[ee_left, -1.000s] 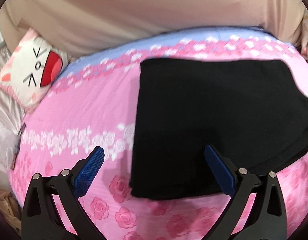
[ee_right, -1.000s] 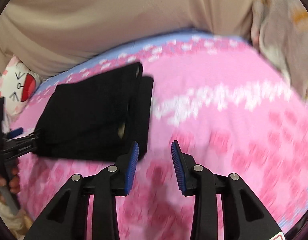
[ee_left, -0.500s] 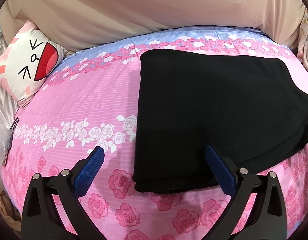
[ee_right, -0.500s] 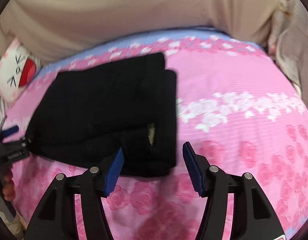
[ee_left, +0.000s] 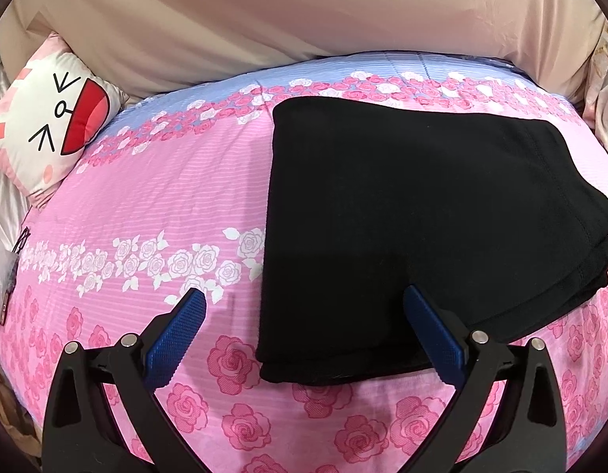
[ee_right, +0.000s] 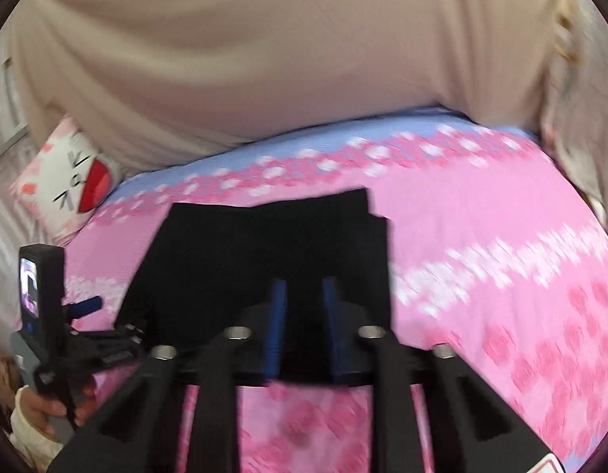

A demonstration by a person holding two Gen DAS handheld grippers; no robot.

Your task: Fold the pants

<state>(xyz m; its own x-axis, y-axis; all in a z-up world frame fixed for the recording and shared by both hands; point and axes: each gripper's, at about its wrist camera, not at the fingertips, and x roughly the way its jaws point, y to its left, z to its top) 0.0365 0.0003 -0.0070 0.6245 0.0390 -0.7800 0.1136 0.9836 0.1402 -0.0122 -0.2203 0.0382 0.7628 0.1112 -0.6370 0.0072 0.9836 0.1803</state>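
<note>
Left tongs [ee_left: 304,307] gape wide, holding nothing; right tongs [ee_right: 303,295] stand narrowly parted over the pants [ee_left: 422,216].

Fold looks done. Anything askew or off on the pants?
Slightly. The black pants lie flat on the pink floral bedspread, but the layers are not flush: at the right end, lower layers stick out past the top one in uneven steps. The left edge is straight. No damage is visible.
</note>
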